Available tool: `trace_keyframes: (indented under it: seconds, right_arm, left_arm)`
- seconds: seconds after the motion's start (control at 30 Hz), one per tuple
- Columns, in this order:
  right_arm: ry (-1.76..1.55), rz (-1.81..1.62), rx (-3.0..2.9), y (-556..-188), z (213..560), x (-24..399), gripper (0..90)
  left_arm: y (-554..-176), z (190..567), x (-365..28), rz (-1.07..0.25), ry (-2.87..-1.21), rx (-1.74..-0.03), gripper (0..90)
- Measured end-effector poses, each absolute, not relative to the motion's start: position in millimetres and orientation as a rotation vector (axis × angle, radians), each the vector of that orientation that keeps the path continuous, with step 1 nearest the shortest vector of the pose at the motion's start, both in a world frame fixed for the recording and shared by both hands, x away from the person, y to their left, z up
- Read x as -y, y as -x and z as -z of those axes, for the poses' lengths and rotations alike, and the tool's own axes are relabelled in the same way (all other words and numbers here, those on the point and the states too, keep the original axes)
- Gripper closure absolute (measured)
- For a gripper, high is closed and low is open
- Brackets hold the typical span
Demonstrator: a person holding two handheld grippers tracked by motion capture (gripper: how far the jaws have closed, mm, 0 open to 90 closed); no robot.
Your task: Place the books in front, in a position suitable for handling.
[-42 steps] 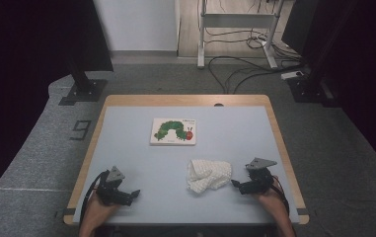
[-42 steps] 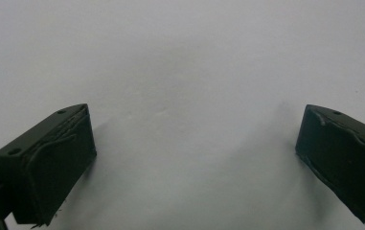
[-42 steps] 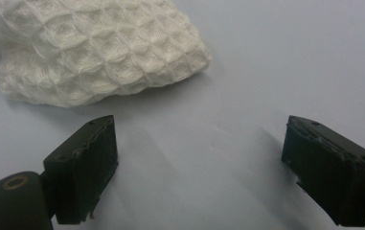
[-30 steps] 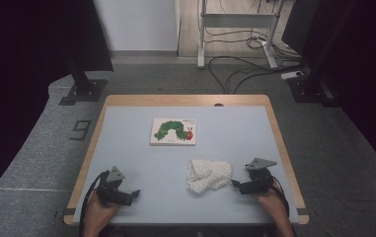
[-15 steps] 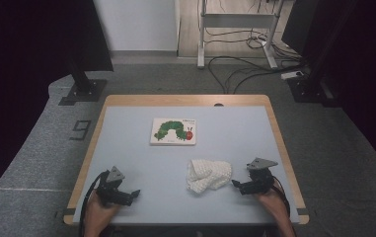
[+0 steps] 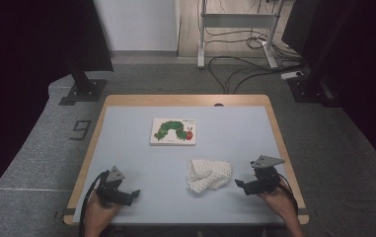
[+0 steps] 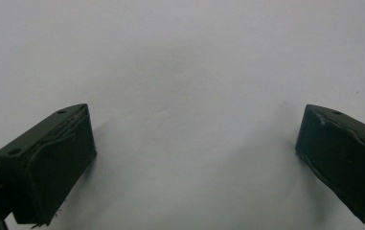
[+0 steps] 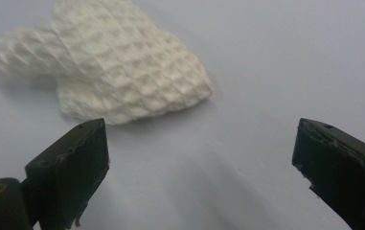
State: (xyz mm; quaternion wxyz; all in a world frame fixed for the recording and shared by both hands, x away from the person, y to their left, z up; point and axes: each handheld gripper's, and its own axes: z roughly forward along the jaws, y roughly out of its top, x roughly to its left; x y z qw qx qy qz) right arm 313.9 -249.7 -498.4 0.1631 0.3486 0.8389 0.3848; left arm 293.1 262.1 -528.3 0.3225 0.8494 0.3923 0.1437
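Near the table's front edge, right of centre, lay the crumpled white knit cloth (image 6: 208, 175), bunched up w/ its waffle texture clear in the right gripper view (image 8: 108, 72). Just right of it, apart and not touching, was the right gripper (image 6: 240, 184), held in the person's right hand (image 6: 274, 200) and pointed toward the cloth; its jaws had just been opening and stood wide, w/ nothing between them but bare tabletop, the cloth lying just ahead of the left jaw tip in its own view. Nothing stood between gripper and cloth. Further back, approx. mid-table, a picture book (image 6: 174, 131) w/ a green caterpillar on the cover lay flat, well apart from the cloth. Over at the front left corner the left gripper (image 6: 135, 193) sat low in the left hand (image 6: 99, 212), also spread wide and empty, looking at plain table surface (image 7: 180, 57), well apart from cloth and book. Pale blue table (image 6: 126, 148) had a wooden rim; grey floor, cables and stand bases lay beyond.
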Motion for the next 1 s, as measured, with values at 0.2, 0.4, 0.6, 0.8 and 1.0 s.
trace_keyframes:
  seconds: [0.2, 0.4, 0.6, 0.8, 1.0]
  right_arm:
    - [-0.928, -1.150, -2.411, -311.9, 478.7, 235.8, 4.0]
    - [-0.843, -1.176, -2.443, -317.2, 466.5, 213.8, 2.9]
    - [-0.790, -1.152, -2.492, -324.6, 468.4, 193.7, 2.4]
    - [-0.771, -1.149, -2.518, -333.3, 474.9, 180.1, 2.2]
    - [-0.742, -1.149, -2.549, -337.8, 480.5, 164.7, 1.8]
  left_arm:
    - [-293.1, 528.3, -262.1, -0.377, -2.230, -1.030, 0.0]
    - [-293.1, 528.3, -262.0, -0.378, -2.230, -1.030, 0.0]
    - [-293.0, 528.3, -262.1, -0.378, -2.230, -1.029, 0.0]
    - [-293.0, 528.3, -262.1, -0.378, -2.230, -1.030, 0.0]
    - [-293.0, 528.3, -262.1, -0.378, -2.230, -1.030, 0.0]
